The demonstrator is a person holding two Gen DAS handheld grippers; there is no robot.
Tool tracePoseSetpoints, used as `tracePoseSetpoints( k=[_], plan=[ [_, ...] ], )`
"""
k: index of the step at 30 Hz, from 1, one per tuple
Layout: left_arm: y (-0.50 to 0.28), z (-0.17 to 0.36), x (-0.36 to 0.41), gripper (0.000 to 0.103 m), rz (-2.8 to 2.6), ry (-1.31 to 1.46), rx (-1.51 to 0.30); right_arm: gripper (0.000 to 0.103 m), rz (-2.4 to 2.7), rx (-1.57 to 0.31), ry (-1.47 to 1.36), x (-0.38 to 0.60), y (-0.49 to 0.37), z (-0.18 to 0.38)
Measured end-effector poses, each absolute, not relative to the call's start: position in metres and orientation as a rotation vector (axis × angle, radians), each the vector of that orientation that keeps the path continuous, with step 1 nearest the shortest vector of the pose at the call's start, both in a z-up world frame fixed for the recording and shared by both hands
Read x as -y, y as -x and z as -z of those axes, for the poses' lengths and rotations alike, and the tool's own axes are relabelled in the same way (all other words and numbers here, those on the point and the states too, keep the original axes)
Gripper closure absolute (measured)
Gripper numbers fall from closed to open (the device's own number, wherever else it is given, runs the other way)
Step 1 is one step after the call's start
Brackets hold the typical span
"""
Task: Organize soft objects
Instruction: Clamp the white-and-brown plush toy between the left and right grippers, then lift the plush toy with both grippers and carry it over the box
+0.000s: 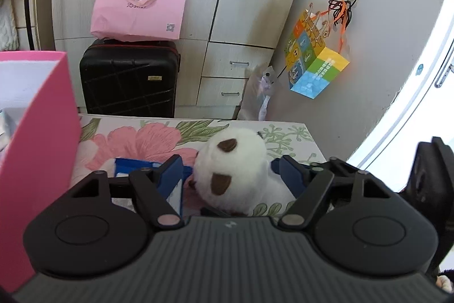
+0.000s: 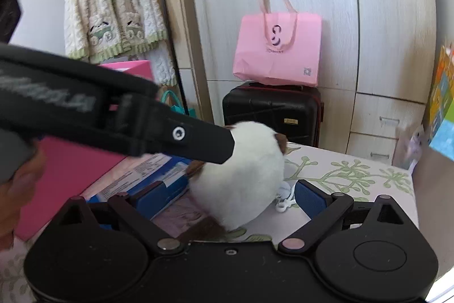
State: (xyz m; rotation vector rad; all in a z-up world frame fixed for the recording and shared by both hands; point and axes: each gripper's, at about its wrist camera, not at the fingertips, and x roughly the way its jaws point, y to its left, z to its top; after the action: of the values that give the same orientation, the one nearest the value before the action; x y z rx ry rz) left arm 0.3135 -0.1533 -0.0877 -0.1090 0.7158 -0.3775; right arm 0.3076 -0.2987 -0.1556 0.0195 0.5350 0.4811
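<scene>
A white plush toy (image 1: 235,161) with brown patches sits on the flowered table top (image 1: 289,138). My left gripper (image 1: 228,175) straddles it, open; the left blue pad stands a little off the fur, while the right pad is at its edge. In the right wrist view the same plush toy (image 2: 249,175) lies between the fingers of my right gripper (image 2: 232,198), which is open with gaps on both sides. The left gripper's black body (image 2: 127,115) crosses that view from the left, and its tip reaches the toy's top.
A pink box (image 1: 37,146) stands close on the left, with a flat blue box (image 1: 127,165) beside the toy. Behind the table are a black suitcase (image 1: 127,81) under a pink bag (image 1: 142,4), wardrobe drawers, and a colourful bag (image 1: 315,58) hanging on the wall.
</scene>
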Motion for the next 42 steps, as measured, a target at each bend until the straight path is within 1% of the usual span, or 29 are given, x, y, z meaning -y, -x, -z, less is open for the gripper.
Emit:
tracePoseSetpoints(
  k=[1,4,6,9,10,13,17,30,31,34,39,42],
  plan=[
    [-0.315,0.090,0.156,0.033,0.373,0.095,-0.725,0.005,-0.484,-0.539,-0.030,0.299,-0.311,0.158],
    [-0.319,0.097,0.160,0.035,0.355,0.079,-0.733,0.005,-0.483,-0.556,-0.081,0.304,-0.320,0.164],
    [-0.323,0.102,0.160,0.040,0.342,0.086,-0.750,0.007,-0.481,-0.570,-0.113,0.307,-0.324,0.165],
    [-0.327,0.109,0.158,0.045,0.350,0.107,-0.774,0.018,-0.488,-0.572,-0.119,0.308,-0.324,0.166],
    [-0.328,0.111,0.159,0.051,0.363,0.108,-0.792,0.021,-0.492,-0.573,-0.115,0.307,-0.323,0.167],
    [-0.326,0.114,0.162,0.054,0.352,0.084,-0.806,0.034,-0.491,-0.563,-0.066,0.299,-0.319,0.168],
    [-0.320,0.117,0.166,0.054,0.351,0.051,-0.790,0.040,-0.459,-0.546,0.014,0.287,-0.312,0.166],
    [-0.281,0.105,0.166,0.054,0.449,-0.004,-0.741,0.042,-0.362,-0.465,0.017,0.287,-0.268,0.157],
    [-0.277,0.106,0.166,0.056,0.458,-0.005,-0.750,0.042,-0.355,-0.467,0.027,0.285,-0.263,0.156],
    [-0.263,0.107,0.163,0.056,0.489,0.005,-0.737,0.042,-0.313,-0.479,0.098,0.277,-0.246,0.153],
    [-0.232,0.099,0.159,0.056,0.533,-0.055,-0.685,0.042,-0.271,-0.443,0.015,0.278,-0.217,0.151],
    [-0.218,0.096,0.150,0.056,0.572,-0.050,-0.695,0.042,-0.254,-0.435,0.013,0.274,-0.199,0.150]
  ],
)
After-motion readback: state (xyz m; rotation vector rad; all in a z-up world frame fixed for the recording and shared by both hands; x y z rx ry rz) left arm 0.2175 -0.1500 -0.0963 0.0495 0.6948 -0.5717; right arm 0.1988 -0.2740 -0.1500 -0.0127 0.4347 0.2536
